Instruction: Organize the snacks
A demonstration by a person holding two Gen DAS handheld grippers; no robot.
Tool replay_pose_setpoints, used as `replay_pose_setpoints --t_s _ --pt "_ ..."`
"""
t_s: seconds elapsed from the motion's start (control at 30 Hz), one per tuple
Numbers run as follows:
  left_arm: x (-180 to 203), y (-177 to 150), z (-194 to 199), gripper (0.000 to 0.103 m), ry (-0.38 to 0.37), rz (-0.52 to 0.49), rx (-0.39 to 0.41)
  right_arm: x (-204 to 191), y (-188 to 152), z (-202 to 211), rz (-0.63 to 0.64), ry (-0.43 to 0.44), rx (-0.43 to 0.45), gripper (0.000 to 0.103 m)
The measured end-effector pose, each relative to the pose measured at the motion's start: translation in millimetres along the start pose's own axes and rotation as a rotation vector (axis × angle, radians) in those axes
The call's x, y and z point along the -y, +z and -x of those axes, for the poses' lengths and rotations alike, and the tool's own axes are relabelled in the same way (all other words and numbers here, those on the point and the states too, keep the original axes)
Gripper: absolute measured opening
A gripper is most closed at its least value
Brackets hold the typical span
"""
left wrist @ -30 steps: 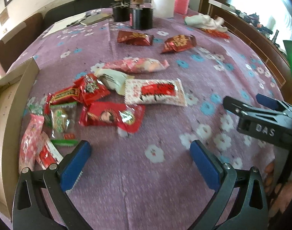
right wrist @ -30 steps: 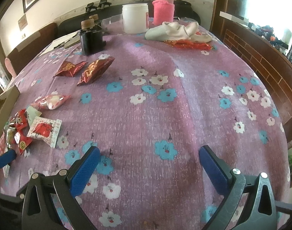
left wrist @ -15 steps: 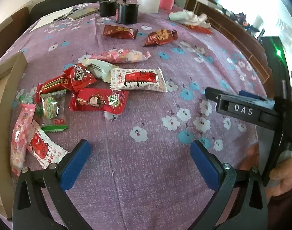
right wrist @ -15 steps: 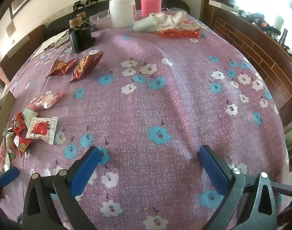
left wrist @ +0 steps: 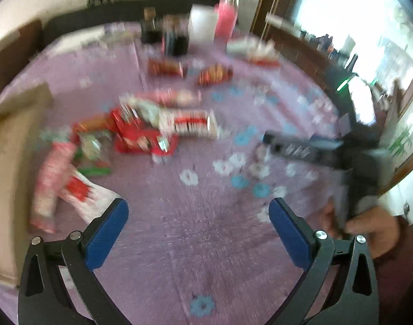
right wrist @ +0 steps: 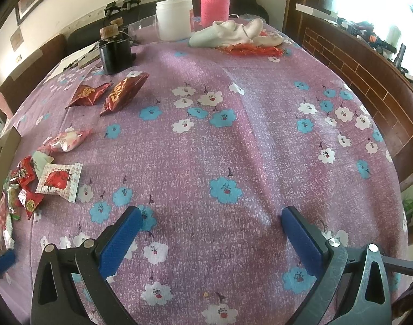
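Several wrapped snacks lie on the purple flowered tablecloth. In the blurred left wrist view a red and white pile (left wrist: 141, 132) sits left of centre, with a white-and-red packet (left wrist: 190, 123) beside it and two dark red packets (left wrist: 214, 74) farther back. In the right wrist view the same white-and-red packet (right wrist: 59, 180) and the two dark red packets (right wrist: 122, 93) lie at the left. My left gripper (left wrist: 198, 216) is open and empty, short of the pile. My right gripper (right wrist: 210, 223) is open and empty over bare cloth; it also shows in the left wrist view (left wrist: 301, 149).
An open cardboard box (left wrist: 9, 146) stands at the table's left edge. At the far end stand dark jars (right wrist: 115, 51), a white tub (right wrist: 174, 19), a pink-sleeved bottle (right wrist: 214, 1) and a white cloth (right wrist: 233, 33). A wooden ledge (right wrist: 369, 81) runs along the right.
The left gripper has pulled back and tilted up, moving fast enough to blur its view. The right gripper has moved slightly forward over the cloth. Both stay open.
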State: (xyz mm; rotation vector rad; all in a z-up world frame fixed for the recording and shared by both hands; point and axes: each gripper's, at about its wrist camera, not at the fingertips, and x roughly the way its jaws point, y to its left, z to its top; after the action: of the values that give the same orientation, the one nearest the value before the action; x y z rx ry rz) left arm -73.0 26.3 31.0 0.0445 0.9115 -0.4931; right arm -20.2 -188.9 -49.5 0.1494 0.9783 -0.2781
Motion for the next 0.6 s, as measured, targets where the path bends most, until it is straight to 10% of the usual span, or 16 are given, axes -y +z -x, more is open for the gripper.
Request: replay_pose_setpoints --t_s 0.33,0.6 --pt "-30 -3 129 0.103 -0.003 0.129 0.329 -28 -18 59 0.077 -0.088 0.158 0.103" --pt "-68 -22 173 0.103 0.012 0.282 0.356 -60 -34 205 0.111 -0.047 0.584 0.103"
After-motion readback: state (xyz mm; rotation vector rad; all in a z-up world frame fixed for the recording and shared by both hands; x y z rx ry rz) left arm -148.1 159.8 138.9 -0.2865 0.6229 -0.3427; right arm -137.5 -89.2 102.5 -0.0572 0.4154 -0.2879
